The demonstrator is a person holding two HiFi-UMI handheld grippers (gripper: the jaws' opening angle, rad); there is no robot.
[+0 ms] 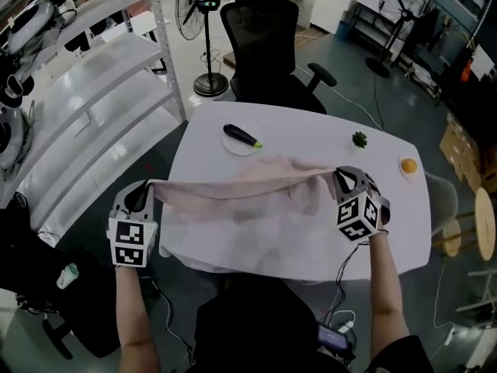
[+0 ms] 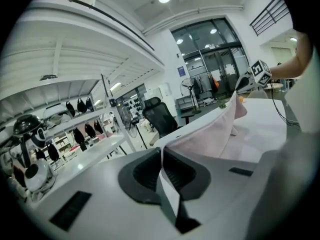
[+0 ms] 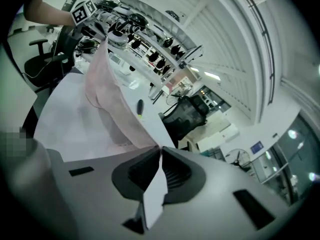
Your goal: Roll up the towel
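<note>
Pale pink towel [image 1: 241, 186] hangs spread above the table [image 1: 326, 142], top edge stretched between left gripper [image 1: 146, 191] and right gripper [image 1: 342, 180], both jaws clamped on what seem its corners

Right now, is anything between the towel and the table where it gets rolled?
Nothing visible: left tool and right tool hold the towel over bare table. A plate with a dark vegetable lies beyond its far edge.
</note>
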